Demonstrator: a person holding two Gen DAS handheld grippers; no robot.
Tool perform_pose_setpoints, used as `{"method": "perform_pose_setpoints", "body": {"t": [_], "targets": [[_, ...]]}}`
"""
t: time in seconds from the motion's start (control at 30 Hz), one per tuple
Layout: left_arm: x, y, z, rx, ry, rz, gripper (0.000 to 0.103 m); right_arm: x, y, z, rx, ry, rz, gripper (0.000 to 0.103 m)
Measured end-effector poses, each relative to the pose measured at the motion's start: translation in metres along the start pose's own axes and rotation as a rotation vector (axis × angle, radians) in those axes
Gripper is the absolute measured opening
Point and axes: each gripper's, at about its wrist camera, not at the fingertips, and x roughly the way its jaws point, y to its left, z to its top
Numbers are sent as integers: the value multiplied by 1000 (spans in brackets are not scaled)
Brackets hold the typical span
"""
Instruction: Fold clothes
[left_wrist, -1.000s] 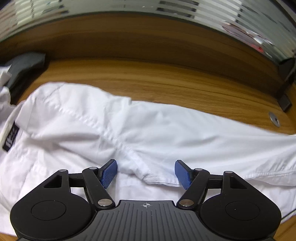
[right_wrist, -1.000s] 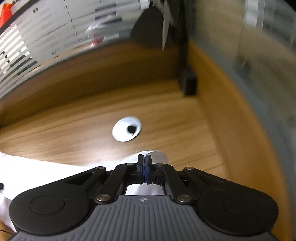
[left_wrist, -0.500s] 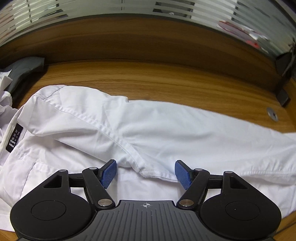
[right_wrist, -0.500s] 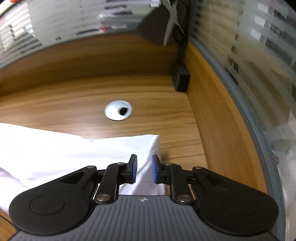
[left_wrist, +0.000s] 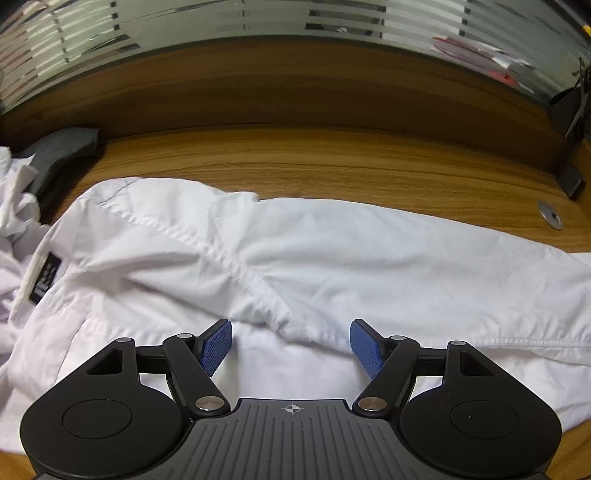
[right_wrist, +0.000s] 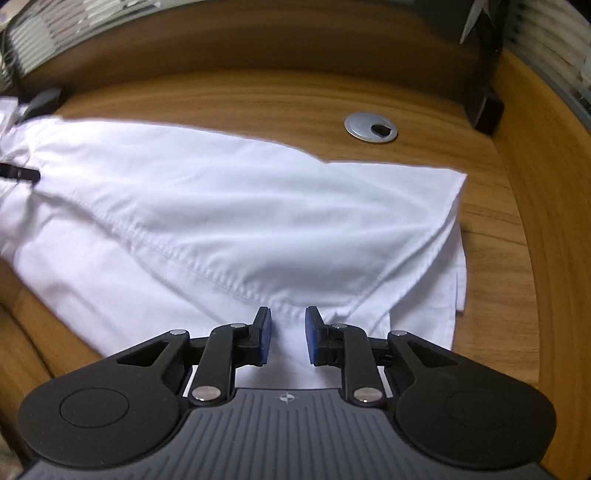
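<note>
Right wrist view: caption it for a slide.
Open right gripper hovers over the folded white cotton shirt on a wooden desk.

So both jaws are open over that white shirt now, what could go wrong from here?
1. The folded flap of the white shirt lies loose with puffy wrinkles, so it might slip or spring open.
2. The right gripper hangs over two stacked edges; closing could catch only one layer.
3. Other clothes lie bunched against the collar end and might get dragged along.
</note>
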Motion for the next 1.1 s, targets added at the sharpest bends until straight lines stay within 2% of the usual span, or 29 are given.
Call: {"method": "perform_pose_setpoints", "body": {"t": [0.17,0.23,0.3,0.33,0.47,0.53,0.67,0.8,0.87,0.9,0.97,1.03,1.1], "targets": [[-22,13,-19,-86,-7,63,73,-18,-3,12,-35,-46,-10,24],[-30,18,-27,-121,-9,89,73,-23,-8,26,-53,-80,-24,40],[-35,25,-35,-160,-8,119,73,-24,-12,41,-90,-108,-29,48],[-36,26,-39,-174,-6,134,73,-23,-14,50,-111,-112,-21,48],[-36,30,-49,-247,9,177,73,-1,-24,84,-194,-82,33,53],[-37,31,-53,-299,14,174,74,15,-25,101,-239,-56,74,67],[-34,33,-54,-356,6,186,76,44,-22,130,-317,-17,153,72],[-30,40,-48,-392,-13,218,76,72,-17,146,-381,39,178,72],[-27,44,-45,-411,-10,218,76,81,-15,150,-407,63,191,65],[-24,46,-44,-417,-8,217,76,85,-15,150,-413,76,204,57],[-20,47,-42,-418,-1,219,76,85,-16,148,-417,76,212,51],[-17,46,-39,-417,2,223,76,83,-19,144,-416,74,220,39],[-14,47,-37,-415,3,221,76,79,-24,140,-393,80,231,32]]}}
